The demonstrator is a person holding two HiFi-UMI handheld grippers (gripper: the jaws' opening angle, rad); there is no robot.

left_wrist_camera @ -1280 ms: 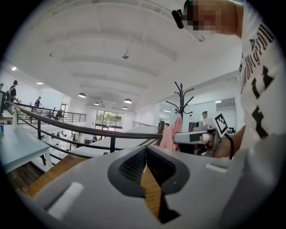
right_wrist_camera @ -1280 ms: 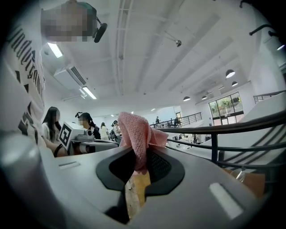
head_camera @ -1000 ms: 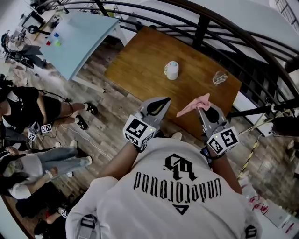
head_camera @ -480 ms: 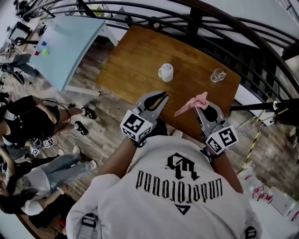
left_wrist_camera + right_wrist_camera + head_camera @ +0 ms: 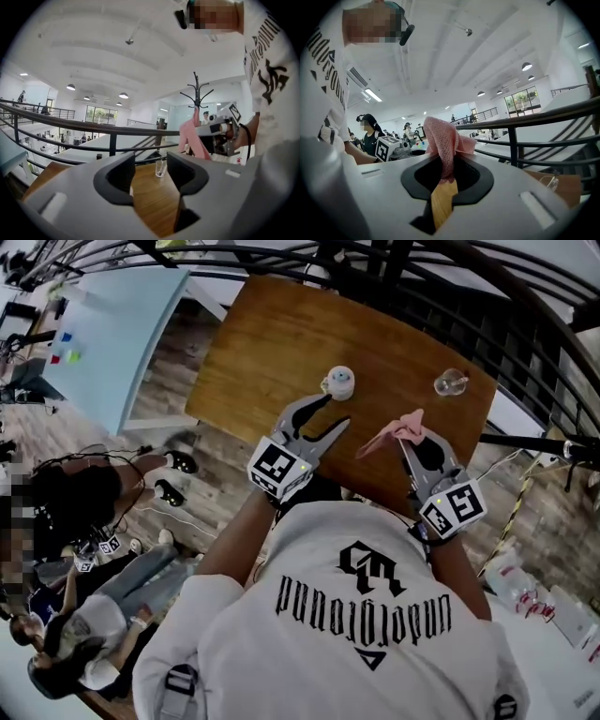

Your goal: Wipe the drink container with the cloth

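A white drink cup [image 5: 339, 382] stands on the brown wooden table [image 5: 253, 343]. My left gripper [image 5: 330, 412] hovers just short of the cup. Its jaws have just been opening and stand apart with nothing between them. In the left gripper view the left gripper [image 5: 151, 171] frames a clear glass [image 5: 161, 167] far across the table. My right gripper [image 5: 407, 441] is shut on a pink cloth [image 5: 398, 427], which sticks up from the jaws. The right gripper view shows the cloth [image 5: 443, 138] pinched in the right gripper [image 5: 446, 176].
A clear glass [image 5: 451, 382] stands near the table's far right corner. A black railing [image 5: 525, 343] runs behind the table. A light blue table [image 5: 103, 324] is to the left. People [image 5: 84, 512] sit on the wooden floor at the lower left.
Both grippers have moved forward over the table's near edge, toward the cup. The left jaws went from shut to open. The cloth has stayed in the right gripper.
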